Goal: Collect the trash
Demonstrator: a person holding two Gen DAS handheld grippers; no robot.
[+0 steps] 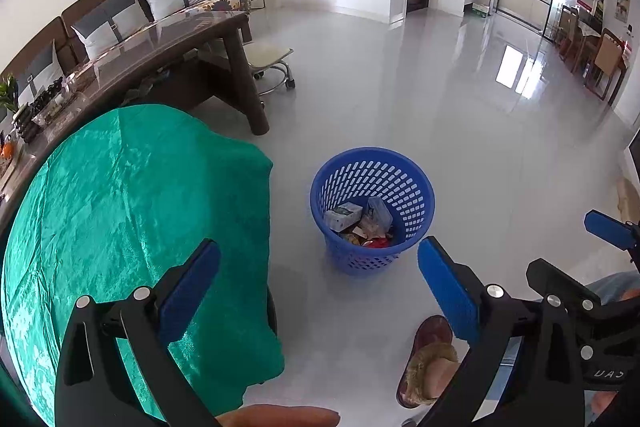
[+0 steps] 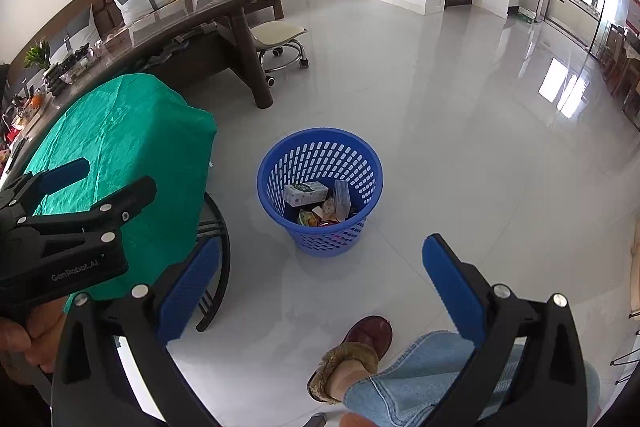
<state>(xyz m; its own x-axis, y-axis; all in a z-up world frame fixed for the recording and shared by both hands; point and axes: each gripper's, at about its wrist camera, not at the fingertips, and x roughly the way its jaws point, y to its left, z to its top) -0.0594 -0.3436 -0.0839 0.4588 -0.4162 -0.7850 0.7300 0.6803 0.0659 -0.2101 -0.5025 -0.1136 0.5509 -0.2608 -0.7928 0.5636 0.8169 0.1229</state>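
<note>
A blue perforated trash basket [image 1: 372,211] stands on the grey floor and holds several pieces of trash: a white carton [image 1: 343,217], a clear wrapper and colourful packets. It also shows in the right wrist view [image 2: 320,189]. My left gripper [image 1: 318,259] is open and empty, held above the floor in front of the basket. My right gripper [image 2: 320,259] is open and empty, also short of the basket. The left gripper [image 2: 76,183] shows at the left of the right wrist view.
A small table under a green cloth [image 1: 132,219] stands left of the basket. A long dark table [image 1: 168,43], a sofa [image 1: 132,7] and a wheeled stool [image 1: 268,57] lie behind. The person's slippered foot [image 2: 352,355] is near the bottom.
</note>
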